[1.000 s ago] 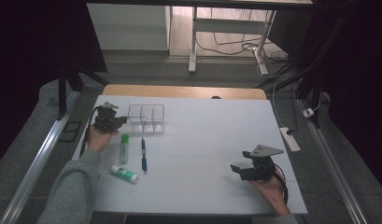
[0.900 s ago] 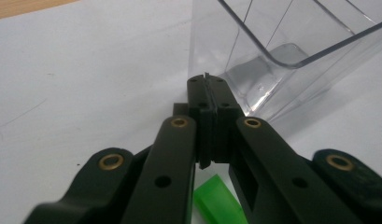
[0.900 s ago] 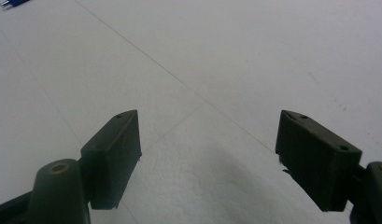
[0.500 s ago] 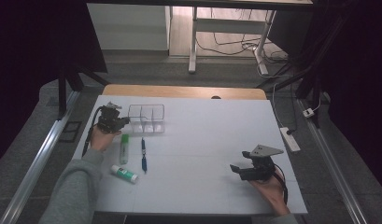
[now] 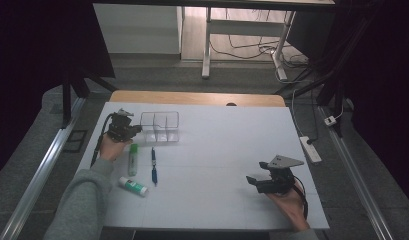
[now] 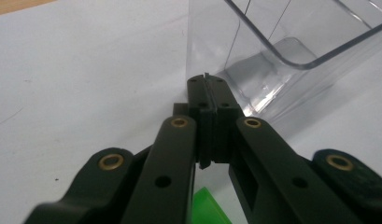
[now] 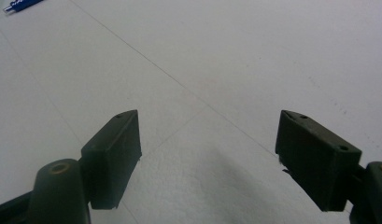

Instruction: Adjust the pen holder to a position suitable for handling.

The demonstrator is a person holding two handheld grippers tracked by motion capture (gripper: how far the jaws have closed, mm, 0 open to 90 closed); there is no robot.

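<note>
A clear plastic organizer [image 5: 161, 127] with several compartments stands at the back left of the white table [image 5: 217, 140]. My left gripper [image 5: 133, 129] sits just left of it, jaws shut with nothing between them; in the left gripper view the closed tips [image 6: 208, 86] nearly touch the organizer's corner [image 6: 254, 56]. A green-capped tube [image 5: 133, 158] lies under that hand, its cap [image 6: 207, 207] showing below the jaws. A blue pen [image 5: 154, 164] lies beside it, and a white bottle with a green cap [image 5: 132, 185] nearer the front. My right gripper [image 5: 256, 181] rests open at the front right over bare table [image 7: 212, 70].
A wooden strip [image 5: 197, 97] borders the table's far edge. A power strip [image 5: 310, 149] lies on the floor to the right. Metal rails [image 5: 37, 175] run along both sides. The blue pen's tip [image 7: 21, 4] shows far off in the right gripper view.
The left hand and gripper have shifted slightly toward the organizer. The right gripper has stayed where it was.
</note>
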